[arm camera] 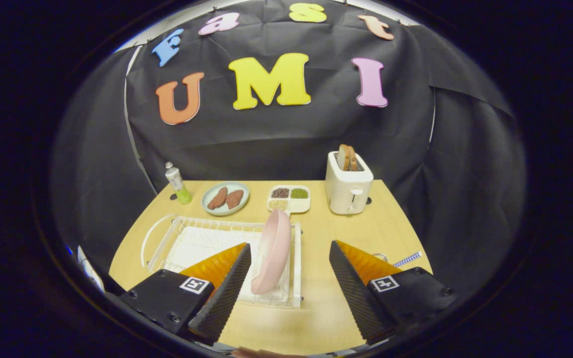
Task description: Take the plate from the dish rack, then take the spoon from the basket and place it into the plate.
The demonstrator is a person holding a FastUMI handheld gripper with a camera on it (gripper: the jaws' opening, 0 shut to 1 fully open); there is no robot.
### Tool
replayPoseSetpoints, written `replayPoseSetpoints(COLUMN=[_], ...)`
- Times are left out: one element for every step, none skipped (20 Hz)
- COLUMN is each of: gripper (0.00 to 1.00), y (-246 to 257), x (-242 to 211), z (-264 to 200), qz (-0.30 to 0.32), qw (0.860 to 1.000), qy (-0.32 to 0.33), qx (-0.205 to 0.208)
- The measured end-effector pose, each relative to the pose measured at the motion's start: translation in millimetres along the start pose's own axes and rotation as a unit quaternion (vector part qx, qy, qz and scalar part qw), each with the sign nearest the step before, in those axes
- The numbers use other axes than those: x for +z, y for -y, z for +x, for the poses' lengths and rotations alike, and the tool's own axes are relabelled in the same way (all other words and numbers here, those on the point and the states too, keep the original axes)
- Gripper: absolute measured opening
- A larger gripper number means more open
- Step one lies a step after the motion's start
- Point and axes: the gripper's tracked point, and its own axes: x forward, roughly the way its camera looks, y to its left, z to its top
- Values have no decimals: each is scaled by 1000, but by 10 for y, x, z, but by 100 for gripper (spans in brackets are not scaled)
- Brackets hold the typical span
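A pink plate (272, 251) stands on edge in the right end of the white wire dish rack (187, 238), just ahead of my left finger. My gripper (290, 258) is open above the near part of the wooden table; the plate's lower rim lies between the fingers, closer to the left one, and neither finger touches it. A spoon handle with a blue-checked pattern (408, 259) pokes out just beyond the right finger; the basket that holds it is mostly hidden behind that finger.
At the back of the table (316, 308) stand a white toaster (348, 188) with bread in it, a divided dish of grains (289, 199), a pale green plate with two brown patties (225, 198) and a small green bottle (178, 184).
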Motion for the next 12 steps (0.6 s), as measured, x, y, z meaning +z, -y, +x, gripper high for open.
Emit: replayPoseSetpoints(gripper=[100,100,98,95,91,88,86,83,80,78,72,70], y=[-31,-64,-83,-94,-76,-55,-35,-29,2,2,-13,-39], x=[52,94,136,173,174,182,176,179,152,118,64,20], z=[56,102,156,228,310,376,428,482,537,603,653,673], qz=[-6,-10,-21,-30,-40,-47,-53,-58,-59,-55,-53,-47], qw=[1000,999,998,996,994,990,986,983,978,974,971,968], qy=[-16,-30,-50,-68,-90,-110,-128,-143,-164,-182,-199,-217], qx=[-6,-15,-25,-39,-57,-74,-90,-102,-115,-120,-119,-116])
